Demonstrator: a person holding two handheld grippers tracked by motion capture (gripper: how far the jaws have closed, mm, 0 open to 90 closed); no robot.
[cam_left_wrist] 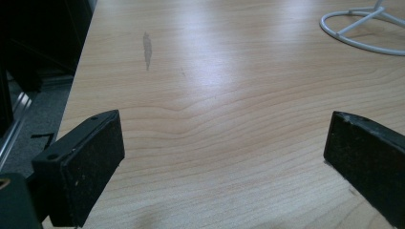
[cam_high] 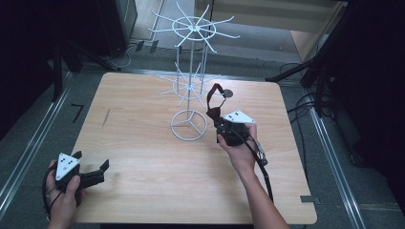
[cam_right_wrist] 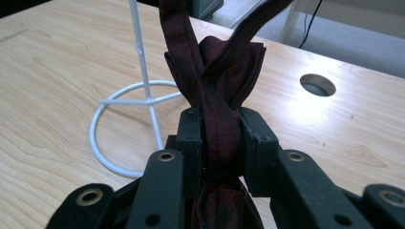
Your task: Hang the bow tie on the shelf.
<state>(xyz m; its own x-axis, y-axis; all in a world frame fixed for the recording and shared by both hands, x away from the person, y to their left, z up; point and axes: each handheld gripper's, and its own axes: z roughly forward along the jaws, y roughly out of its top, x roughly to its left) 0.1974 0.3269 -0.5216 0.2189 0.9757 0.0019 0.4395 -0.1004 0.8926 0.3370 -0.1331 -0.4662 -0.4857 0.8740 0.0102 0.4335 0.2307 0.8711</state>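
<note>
The left gripper (cam_high: 90, 168) was held by the left hand (cam_high: 62, 193) at the near left corner of the wooden table (cam_high: 143, 157). Its jaws were spread wide, with nothing between them, and bare table top was seen in the gap in the left gripper view (cam_left_wrist: 224, 143). A grey three-cornered plate (cam_high: 66, 165) was carried on top of it. A dark streak (cam_high: 105, 118) was marked on the table surface toward the left edge, farther back.

Near the middle of the table, toward the far edge, a white wire stand (cam_high: 189, 78) was set upright. Its ring base (cam_high: 189, 125) rested flat on the table, and two tiers of radiating hooks were borne on its thin upright post.

Just right of the ring base, the right gripper (cam_high: 216, 118) was held by the right hand (cam_high: 239, 148), with its jaws closed tightly on a dark red bow tie (cam_high: 213, 107). In the right gripper view, the bow tie (cam_right_wrist: 217, 90) was pinched at its knot between the jaws of the right gripper (cam_right_wrist: 219, 138), and its strap was seen rising upward in two bands. The bow tie was lifted clear of the table, near the lower tier of hooks; whether the strap touched a hook could not be told. A round hole (cam_high: 228, 93) was cut in the table just behind the bow tie.
</note>
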